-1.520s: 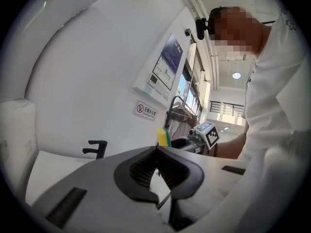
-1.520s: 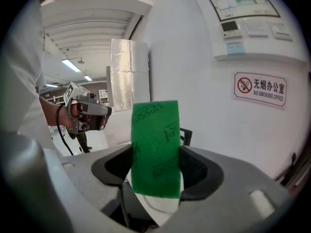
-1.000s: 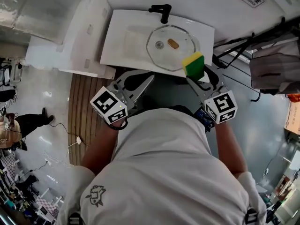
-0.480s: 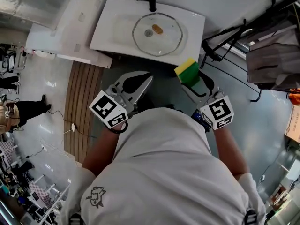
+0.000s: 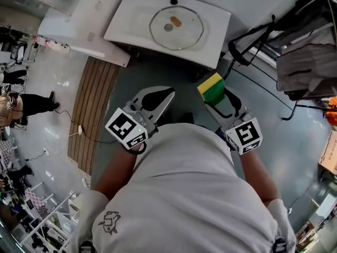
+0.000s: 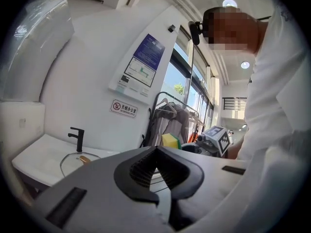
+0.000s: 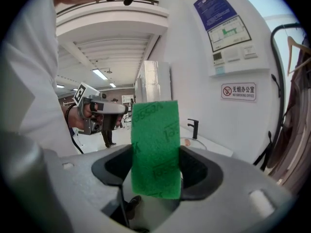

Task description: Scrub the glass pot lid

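Standing back from the basin (image 5: 131,20), the person is holding both tools over the grey floor in the head view: the left gripper (image 5: 167,94) is keeping its jaws pressed together on nothing, the right gripper (image 5: 210,100) is clamping a sponge (image 5: 211,87), and the glass pot lid (image 5: 176,28) is lying flat in the basin, well apart from both. In the left gripper view the closed jaws are pointing toward the lid (image 6: 70,163) by the black tap (image 6: 77,137). In the right gripper view the sponge's green face (image 7: 155,149) is standing upright between the gripping jaws.
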Motion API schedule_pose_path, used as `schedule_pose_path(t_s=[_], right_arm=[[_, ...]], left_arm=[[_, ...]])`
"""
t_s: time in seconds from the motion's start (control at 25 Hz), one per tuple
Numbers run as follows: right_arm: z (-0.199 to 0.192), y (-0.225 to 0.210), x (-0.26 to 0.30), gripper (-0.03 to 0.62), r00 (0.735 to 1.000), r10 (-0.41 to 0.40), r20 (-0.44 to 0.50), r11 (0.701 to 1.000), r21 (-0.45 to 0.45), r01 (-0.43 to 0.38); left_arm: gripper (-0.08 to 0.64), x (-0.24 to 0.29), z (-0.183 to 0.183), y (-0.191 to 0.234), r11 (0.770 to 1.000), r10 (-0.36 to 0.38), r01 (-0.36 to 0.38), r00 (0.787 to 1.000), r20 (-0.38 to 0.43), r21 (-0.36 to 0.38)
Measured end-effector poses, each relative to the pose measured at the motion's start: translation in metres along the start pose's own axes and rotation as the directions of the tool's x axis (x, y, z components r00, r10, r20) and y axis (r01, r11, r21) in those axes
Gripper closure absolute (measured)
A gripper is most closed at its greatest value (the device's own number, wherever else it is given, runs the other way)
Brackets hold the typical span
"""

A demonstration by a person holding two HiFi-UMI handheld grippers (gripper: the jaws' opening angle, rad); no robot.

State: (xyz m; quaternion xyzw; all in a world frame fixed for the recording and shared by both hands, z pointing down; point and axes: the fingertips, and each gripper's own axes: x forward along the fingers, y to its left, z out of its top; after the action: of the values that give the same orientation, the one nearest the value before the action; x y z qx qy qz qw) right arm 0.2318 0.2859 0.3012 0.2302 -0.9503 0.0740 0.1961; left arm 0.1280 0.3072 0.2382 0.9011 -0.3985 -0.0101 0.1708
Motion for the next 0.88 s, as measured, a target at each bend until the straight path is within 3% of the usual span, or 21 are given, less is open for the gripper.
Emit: schedule_pose_path(t_s=[0.4, 0.88], right_arm=[[0.02, 0.014, -0.023, 0.298, 0.998, -0.008, 0.061, 1.0, 0.002, 0.008], [0.011, 0.008, -0.042, 0.298, 0.998, -0.014, 0.054, 1.0, 0.002, 0.014]], left_arm=[[0.561, -0.01, 0.002, -0.025, 0.999, -0.001, 0.001, 1.0, -0.006, 0.035], [0.561, -0.006, 0.0, -0.043, 0.999, 0.015, -0.015, 1.0, 0.0, 0.049]])
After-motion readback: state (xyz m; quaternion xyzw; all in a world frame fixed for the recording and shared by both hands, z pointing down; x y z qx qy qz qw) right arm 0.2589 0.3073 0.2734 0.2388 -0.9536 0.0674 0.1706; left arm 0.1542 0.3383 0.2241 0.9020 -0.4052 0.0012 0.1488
